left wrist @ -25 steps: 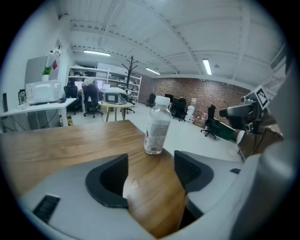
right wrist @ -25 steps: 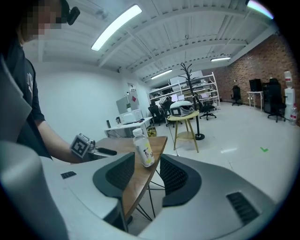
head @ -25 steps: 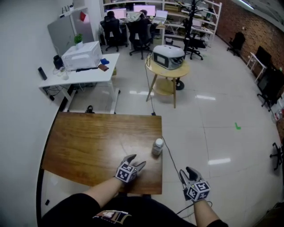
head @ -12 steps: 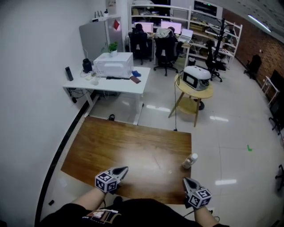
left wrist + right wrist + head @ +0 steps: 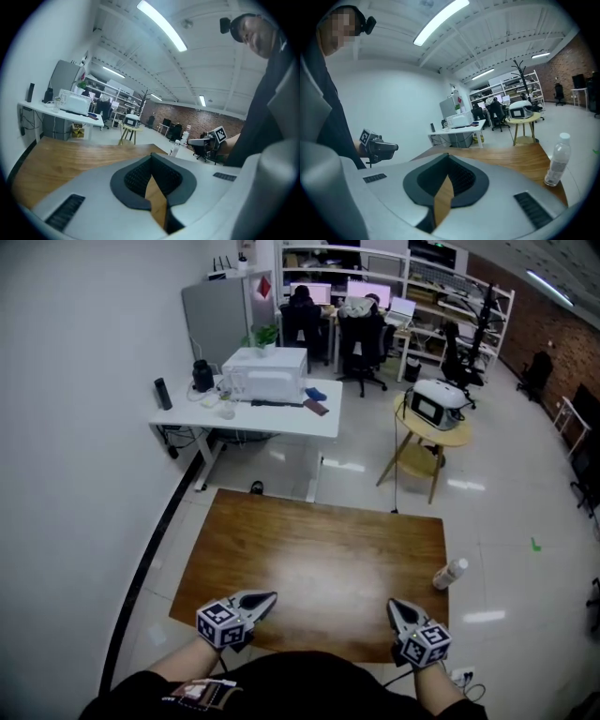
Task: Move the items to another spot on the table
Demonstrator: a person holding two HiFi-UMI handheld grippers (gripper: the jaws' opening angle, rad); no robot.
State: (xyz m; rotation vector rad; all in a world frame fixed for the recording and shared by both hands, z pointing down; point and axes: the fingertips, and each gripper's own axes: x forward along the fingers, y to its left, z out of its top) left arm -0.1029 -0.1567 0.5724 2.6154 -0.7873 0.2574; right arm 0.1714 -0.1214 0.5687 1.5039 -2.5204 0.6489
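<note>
Reaching with the left gripper [image 5: 265, 598] and right gripper [image 5: 394, 606] both shut and empty risks knocking the bottle [image 5: 450, 573], perched at the frame-right edge of the table [image 5: 319, 549], onto the floor [image 5: 511, 521].

A brown wooden table [image 5: 319, 559] stands on a pale, shiny floor [image 5: 506, 493] by a plain white wall [image 5: 84, 427]. Behind it is a white desk [image 5: 272, 418] with a white box [image 5: 267, 373], maybe a printer. A small round table [image 5: 448, 438], black chairs [image 5: 361, 338], shelves [image 5: 450, 296] and a brick wall [image 5: 553, 334] are farther off. Long lights [image 5: 161, 26] glow overhead.
</note>
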